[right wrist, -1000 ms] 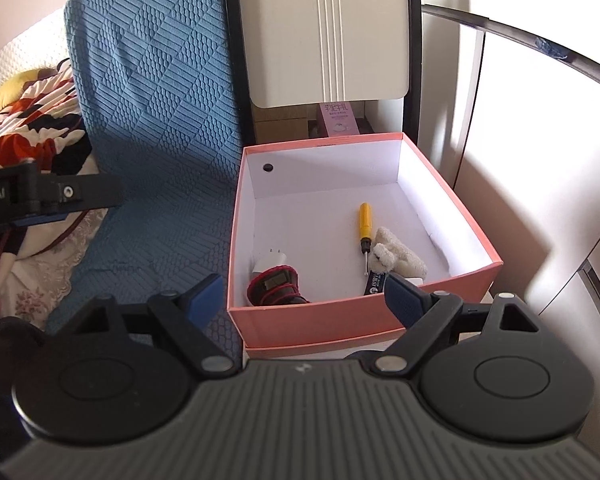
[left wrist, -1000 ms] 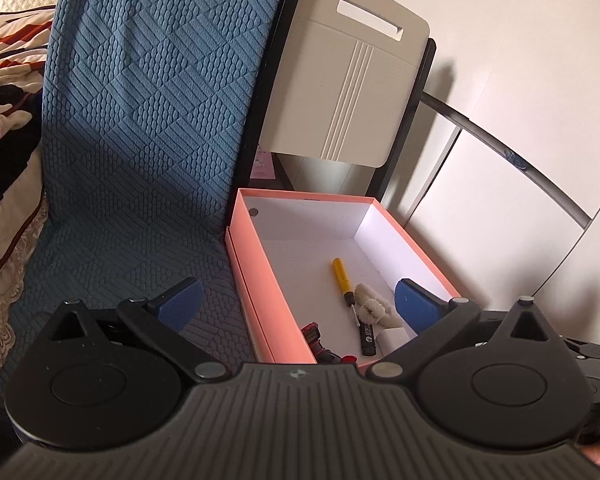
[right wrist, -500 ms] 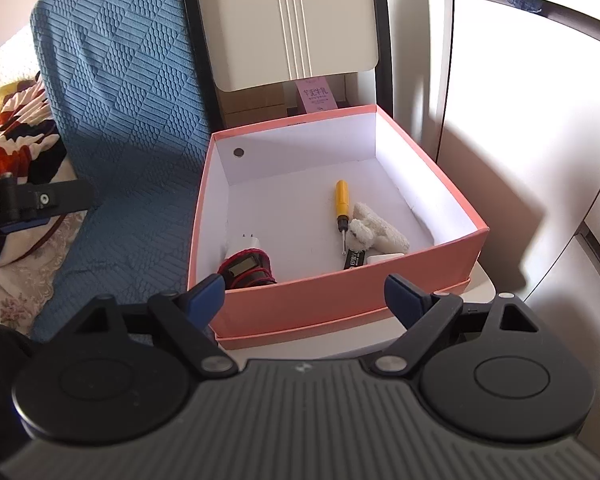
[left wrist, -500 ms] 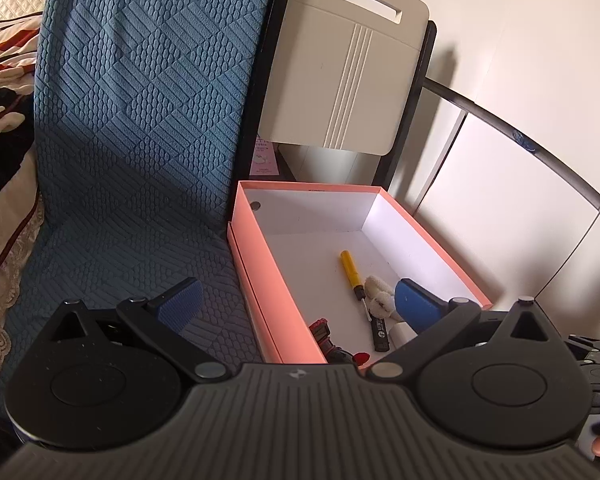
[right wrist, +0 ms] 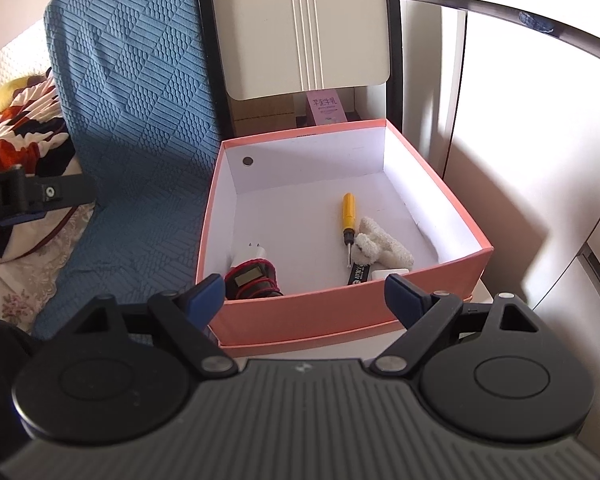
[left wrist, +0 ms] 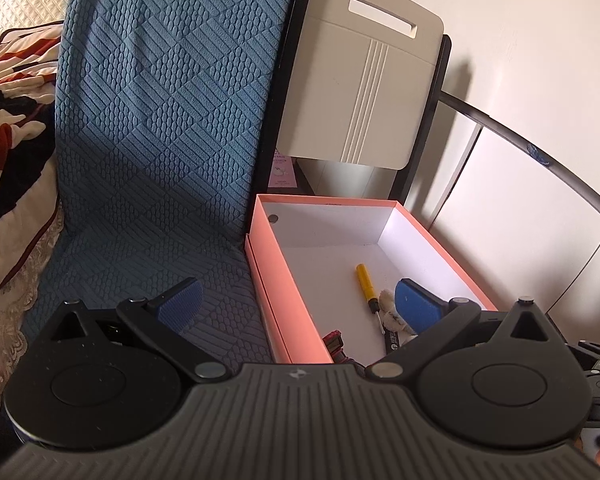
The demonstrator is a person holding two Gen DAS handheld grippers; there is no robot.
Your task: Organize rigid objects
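An open pink box with a white inside stands on a white stand. In it lie a yellow-handled screwdriver, a white fluffy item, a black-and-red device, a white plug and a black labelled stick. My right gripper is open and empty, just in front of the box's near wall. My left gripper is open and empty, above the box's near left corner; the screwdriver shows between its fingers.
A blue quilted cover drapes a seat left of the box. A beige panel in a black frame stands behind it. White cabinet doors with a black rail are on the right. A patterned blanket lies far left.
Both grippers have shifted a little; the right one has moved up and closer, looking deeper into the box. Both stay open and empty. The box's contents have not moved.
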